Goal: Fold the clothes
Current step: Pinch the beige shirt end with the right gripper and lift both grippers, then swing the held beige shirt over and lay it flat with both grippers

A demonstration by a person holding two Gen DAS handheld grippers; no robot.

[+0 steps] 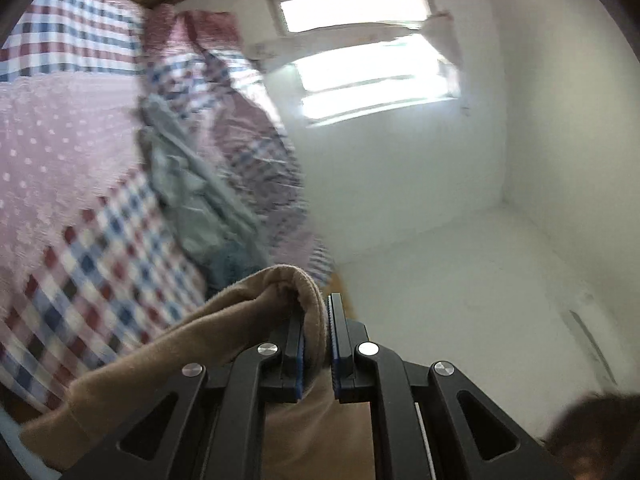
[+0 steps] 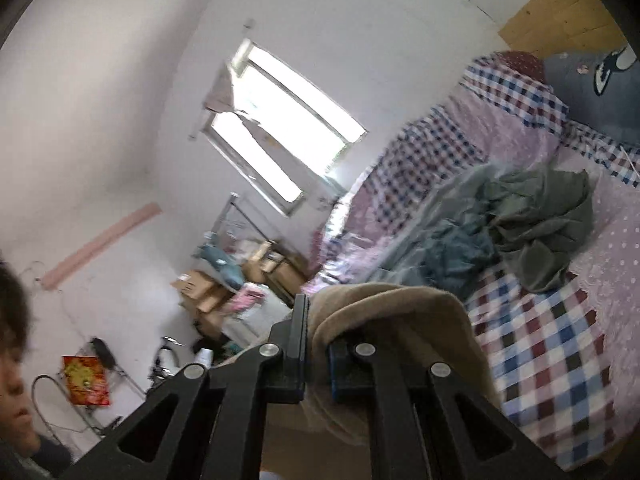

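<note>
Tan fabric is filling the gap of both claws. The left claw point(image 1: 316, 344) is pinching a fold of the tan garment point(image 1: 168, 356) tight between its blue-edged pads, and the cloth is bunching into a rounded hump above the fingertips and trailing away to the lower left and down under the claw. The right claw point(image 2: 316, 352) is likewise clamping on the tan garment point(image 2: 404, 320); here the cloth is draping over the right-hand finger and hanging down below the frame of the tool.

Both claws are being held up off the bed point(image 2: 552, 344), so the garment is hanging between them rather than lying flat. The bed is wearing a cover of red, blue and white check patches joined to pink panels with white dots. On it, beyond the held garment, a heap of other clothes is lying loose: a dark green piece point(image 2: 540, 220) is sitting on top, with a teal-blue piece point(image 2: 456, 252) just beside it toward the bed's edge. In the left wrist view the same heap is showing only as a grey-green smear point(image 1: 192, 184), blurred by motion.

A bright window point(image 2: 288, 136) is glowing in the white wall behind. Cardboard boxes point(image 2: 204, 288) are stacking up on the floor by that wall. Part of a person's head point(image 2: 12, 344) is showing at the left edge of the right wrist view.
</note>
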